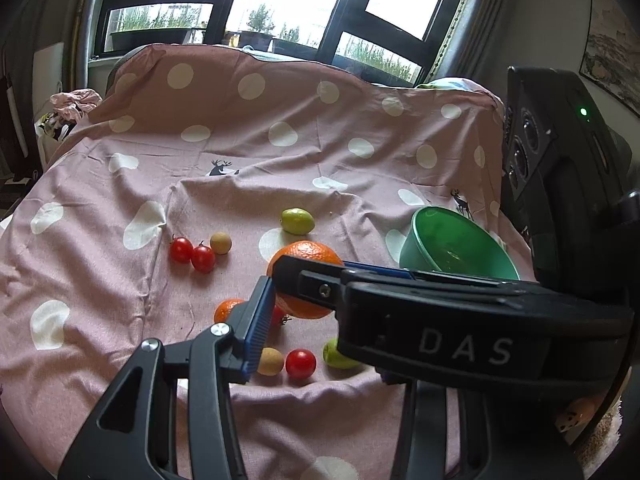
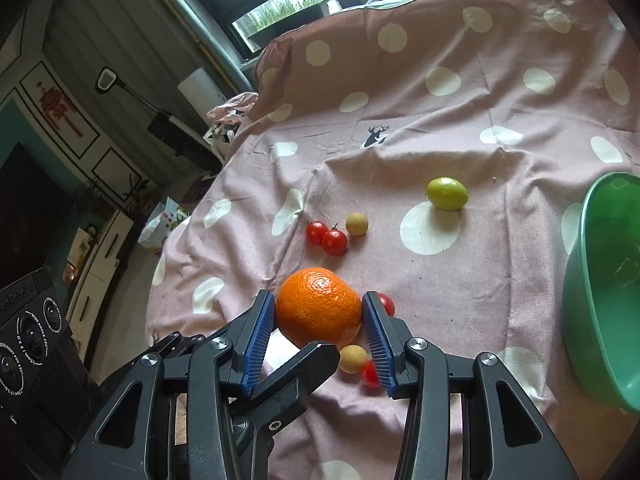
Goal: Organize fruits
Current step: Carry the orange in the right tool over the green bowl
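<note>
Right gripper [image 2: 319, 308]: jaws narrow, clamped on the large orange [image 2: 318, 306]; one blue ribbed pad [image 2: 260, 332] on each flank.
Left gripper [image 1: 296, 304]: one blue pad [image 1: 258, 320] lies against the orange's side. The other finger is hidden behind the right gripper's body, so it cannot be told whether these jaws grip.
Orange, position: between the right pads, apparently raised off the dotted pink cloth [image 2: 460, 92], above the near fruit cluster.
Orange, orientation: nearly round, with no marked long axis. The puckered end appears to face up and away, though this is not certain.
Near cluster: tan round fruit [image 2: 352, 358], cherry tomatoes and a small mandarin [image 1: 228, 308], directly beneath the load.
Mid field: two cherry tomatoes [image 2: 326, 238] touching, with a tan fruit just beside them; a green oval fruit [image 2: 447, 194] farther back.
Green bowl [image 2: 600, 300]: to the right, tilted, mouth towards the fruit; the likely destination.
Procedure: keep pad pressure even and central. Carry the orange clear of the cluster. Release only once it is inside the bowl's rim, and low, as a round fruit rolls.
</note>
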`<state>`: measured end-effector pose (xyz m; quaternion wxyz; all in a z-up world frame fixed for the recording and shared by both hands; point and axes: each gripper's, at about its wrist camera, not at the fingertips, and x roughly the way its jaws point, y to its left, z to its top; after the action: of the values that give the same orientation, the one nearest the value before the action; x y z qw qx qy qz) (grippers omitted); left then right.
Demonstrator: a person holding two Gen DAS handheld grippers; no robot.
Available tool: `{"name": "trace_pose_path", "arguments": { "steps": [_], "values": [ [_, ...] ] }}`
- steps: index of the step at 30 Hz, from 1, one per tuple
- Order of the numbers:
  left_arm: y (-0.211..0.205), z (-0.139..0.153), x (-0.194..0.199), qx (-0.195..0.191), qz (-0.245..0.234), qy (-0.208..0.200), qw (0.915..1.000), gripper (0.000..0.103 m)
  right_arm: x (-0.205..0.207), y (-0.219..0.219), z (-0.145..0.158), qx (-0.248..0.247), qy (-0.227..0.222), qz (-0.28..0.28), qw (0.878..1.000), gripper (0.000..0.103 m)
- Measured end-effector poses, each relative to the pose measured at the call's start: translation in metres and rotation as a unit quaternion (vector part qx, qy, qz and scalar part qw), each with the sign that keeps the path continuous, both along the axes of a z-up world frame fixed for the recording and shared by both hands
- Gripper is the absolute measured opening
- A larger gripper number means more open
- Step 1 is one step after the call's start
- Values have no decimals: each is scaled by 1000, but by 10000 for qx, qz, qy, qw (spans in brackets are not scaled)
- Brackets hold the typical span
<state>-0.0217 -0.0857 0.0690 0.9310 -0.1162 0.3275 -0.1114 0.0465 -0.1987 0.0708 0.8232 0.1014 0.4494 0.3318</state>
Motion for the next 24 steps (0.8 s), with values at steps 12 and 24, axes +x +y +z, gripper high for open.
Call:
{"name": "trace_pose_path", "arguments": {
  "steps": [12,24],
  "values": [
    [-26,24,-2,266,-176,-274,9991,41,-4,-30,19,347,-204,-254,9989,47],
    [-57,34,5,467,-365,-405,9974,41,-4,-62,25,610,-218,-542,9964,47]
  ]
}}
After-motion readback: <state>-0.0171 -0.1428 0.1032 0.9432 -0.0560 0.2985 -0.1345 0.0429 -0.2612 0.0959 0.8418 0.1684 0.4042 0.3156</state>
